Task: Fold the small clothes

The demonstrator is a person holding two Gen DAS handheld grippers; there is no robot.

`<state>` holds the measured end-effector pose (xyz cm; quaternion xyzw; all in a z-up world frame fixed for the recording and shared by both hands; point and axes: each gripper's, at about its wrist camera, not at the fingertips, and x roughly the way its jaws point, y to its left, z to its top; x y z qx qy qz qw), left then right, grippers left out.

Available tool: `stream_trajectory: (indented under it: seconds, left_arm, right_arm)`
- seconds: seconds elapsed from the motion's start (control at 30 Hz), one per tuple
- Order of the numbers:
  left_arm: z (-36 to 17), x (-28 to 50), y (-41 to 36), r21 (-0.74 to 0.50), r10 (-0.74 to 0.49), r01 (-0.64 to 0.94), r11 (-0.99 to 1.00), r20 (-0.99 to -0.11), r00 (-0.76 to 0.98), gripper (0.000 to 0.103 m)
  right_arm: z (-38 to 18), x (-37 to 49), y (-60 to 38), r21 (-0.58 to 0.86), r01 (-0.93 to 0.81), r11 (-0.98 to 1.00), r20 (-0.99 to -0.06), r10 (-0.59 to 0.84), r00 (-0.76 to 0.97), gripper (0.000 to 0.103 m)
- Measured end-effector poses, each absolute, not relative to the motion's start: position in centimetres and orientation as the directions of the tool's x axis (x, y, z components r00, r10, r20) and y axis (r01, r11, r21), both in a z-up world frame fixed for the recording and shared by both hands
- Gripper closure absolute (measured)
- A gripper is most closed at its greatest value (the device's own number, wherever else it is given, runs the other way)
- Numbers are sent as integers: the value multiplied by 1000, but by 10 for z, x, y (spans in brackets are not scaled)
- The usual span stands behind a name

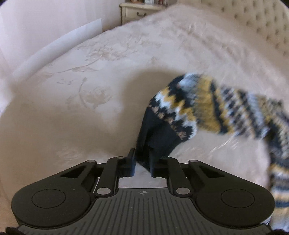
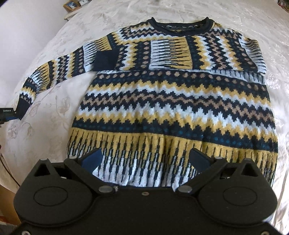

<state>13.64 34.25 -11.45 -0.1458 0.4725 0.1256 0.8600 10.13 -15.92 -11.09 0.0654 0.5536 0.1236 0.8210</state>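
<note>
A knitted sweater (image 2: 173,101) with navy, yellow, white and tan zigzags lies flat on the bed, front up and collar far from me. One sleeve is folded across its chest, with its dark cuff (image 2: 105,60) on the body. The other sleeve (image 1: 189,108) stretches out sideways. My left gripper (image 1: 142,155) is shut on that sleeve's navy cuff (image 1: 157,137), lifting it off the cover. My right gripper (image 2: 146,159) hangs open above the sweater's hem, with nothing between its fingers (image 2: 92,159).
A cream floral bedspread (image 1: 81,90) covers the bed. A tufted headboard (image 1: 252,23) and a pale nightstand (image 1: 133,12) stand at the far end. The pink wall (image 1: 36,21) runs along the bed's left side. Picture frames (image 2: 72,4) sit beyond the bed.
</note>
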Motion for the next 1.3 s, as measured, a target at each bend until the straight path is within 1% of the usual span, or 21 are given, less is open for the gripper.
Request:
stream_trajectory:
  seconds: [0.03,0.17,0.27,0.43,0.67,0.7,0.73,0.83,1.0,1.13,1.2,1.23,1.27,1.3]
  left_arm:
    - [-110,134,344,-168,59,-363,916,-840,539,92]
    - [-84,131,346,-310,-27,-371,875,-797,603,93]
    - [-56,132,344,-416,-106,-342,843,-751,652,93]
    - [-6,144,326,-486,-191,-236,842,-676,712,93]
    - [41,178,258,-544,-310,-86,834,-593,743,93]
    - [45,185,243,-552,-330,-62,831,-580,745,97]
    - [48,192,231,-564,-352,-38,825,-564,746,99]
    - [51,215,187,-600,-424,33,800,-525,738,99]
    - [40,248,101,-599,-501,126,790,-513,697,99]
    - [22,249,42,-511,-491,191,838,-552,674,98]
    - [10,244,24,-461,-464,198,865,-585,665,91]
    - [1,241,18,-431,-441,191,882,-610,659,76]
    - [-8,237,13,-408,-422,184,894,-629,652,66]
    - [-19,232,10,-387,-401,173,906,-650,645,64]
  right_arm:
    - [-111,101,-159,244,-130,961,-893,275,356,0]
    - [-112,102,-161,259,-109,960,-893,281,352,0]
    - [-114,104,-162,274,-101,956,-892,292,346,0]
    - [-117,107,-161,303,-106,947,-886,321,335,0]
    - [-121,108,-172,352,-107,930,-868,367,334,0]
    - [-121,108,-176,359,-105,927,-865,373,336,0]
    - [-121,108,-180,364,-100,926,-863,376,337,0]
    - [-121,109,-196,378,-85,922,-857,383,344,0]
    - [-120,113,-225,390,-64,918,-850,386,358,0]
    - [-119,118,-248,399,-51,916,-844,388,371,0]
    - [-118,121,-259,403,-46,914,-840,389,380,0]
    - [-119,123,-264,403,-44,914,-839,388,381,0]
    - [-120,126,-268,402,-41,915,-840,386,381,0]
    - [-121,128,-272,401,-40,915,-841,385,380,0]
